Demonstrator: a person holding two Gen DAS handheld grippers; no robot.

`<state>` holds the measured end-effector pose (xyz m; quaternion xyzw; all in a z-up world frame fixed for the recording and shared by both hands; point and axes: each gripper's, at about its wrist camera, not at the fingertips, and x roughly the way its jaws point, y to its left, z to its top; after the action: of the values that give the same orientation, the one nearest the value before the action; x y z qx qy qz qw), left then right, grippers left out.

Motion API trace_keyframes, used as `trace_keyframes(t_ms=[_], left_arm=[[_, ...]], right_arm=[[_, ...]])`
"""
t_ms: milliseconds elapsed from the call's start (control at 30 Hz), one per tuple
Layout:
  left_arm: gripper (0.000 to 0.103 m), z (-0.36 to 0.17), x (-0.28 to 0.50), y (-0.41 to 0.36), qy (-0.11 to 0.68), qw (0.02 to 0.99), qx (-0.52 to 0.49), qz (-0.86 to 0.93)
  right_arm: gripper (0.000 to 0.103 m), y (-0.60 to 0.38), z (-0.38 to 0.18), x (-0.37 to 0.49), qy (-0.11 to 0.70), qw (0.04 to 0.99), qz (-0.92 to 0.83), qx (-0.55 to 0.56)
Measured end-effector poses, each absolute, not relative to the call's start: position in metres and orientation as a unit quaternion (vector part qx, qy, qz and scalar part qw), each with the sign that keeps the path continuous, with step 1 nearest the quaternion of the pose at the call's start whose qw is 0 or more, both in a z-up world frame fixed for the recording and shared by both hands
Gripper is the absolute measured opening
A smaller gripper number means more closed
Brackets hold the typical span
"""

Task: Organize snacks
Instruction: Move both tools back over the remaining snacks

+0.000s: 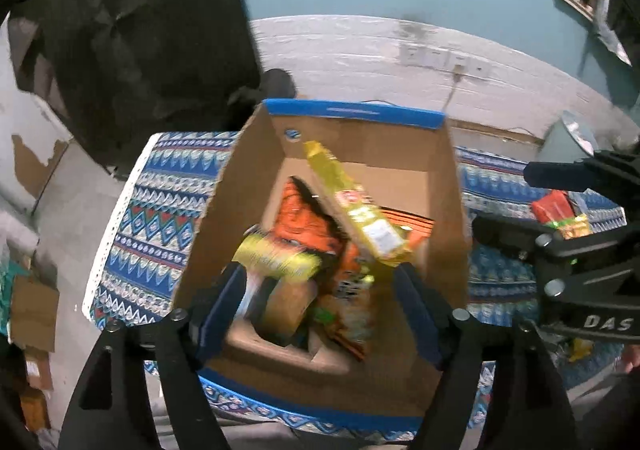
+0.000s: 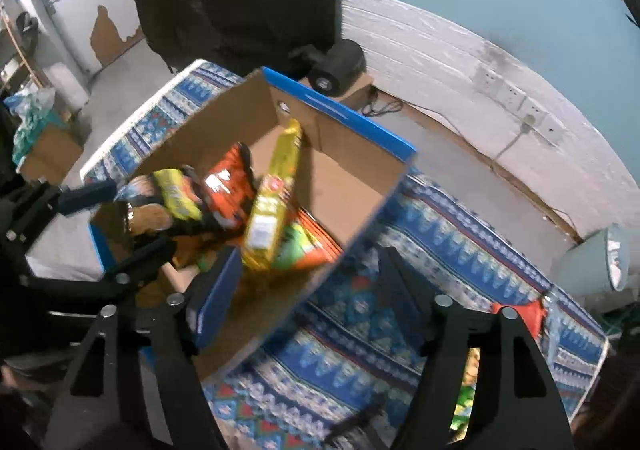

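Snack packets (image 1: pixel 320 250) fill an open cardboard box (image 1: pixel 452 186) standing on a blue patterned cloth (image 1: pixel 160 218); a long yellow packet (image 1: pixel 360 206) leans tilted over an orange bag (image 1: pixel 304 210) inside. The left tool (image 1: pixel 320 302) hangs over the box, jaws spread, gripping nothing. The right tool (image 2: pixel 308 294) straddles the box's near wall, jaws likewise spread and empty. More packets (image 1: pixel 560 214) lie on the cloth beside the box, near a pale bin (image 2: pixel 592 262)

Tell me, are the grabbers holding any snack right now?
No. Both the left gripper and right gripper are open; the snacks sit in the cardboard box.
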<state>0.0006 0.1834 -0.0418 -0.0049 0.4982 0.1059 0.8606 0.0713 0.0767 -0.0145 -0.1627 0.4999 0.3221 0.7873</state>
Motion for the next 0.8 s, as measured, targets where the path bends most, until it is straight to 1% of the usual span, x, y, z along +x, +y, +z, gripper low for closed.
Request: trace_keyframes(t_ms=[133,467,800], left_arm=[[0.083,-0.037,0.0,0.154,0.499,0.863,0.008,0.078],[0.083,-0.042,0.0,0.102,0.512,0.857,0.046,0.04],[0.083,-0.06,-0.002,0.047,0.532,0.843,0.084,-0.002]], right_arm=[[0.073,0.046,-0.018,0.069,0.513,0.785,0.306,-0.162],[0.074,-0.028,-0.009,0.053,0.518,0.796,0.277,-0.147],[0.075,-0.091,-0.032,0.045,0.54,0.794,0.238,-0.142]])
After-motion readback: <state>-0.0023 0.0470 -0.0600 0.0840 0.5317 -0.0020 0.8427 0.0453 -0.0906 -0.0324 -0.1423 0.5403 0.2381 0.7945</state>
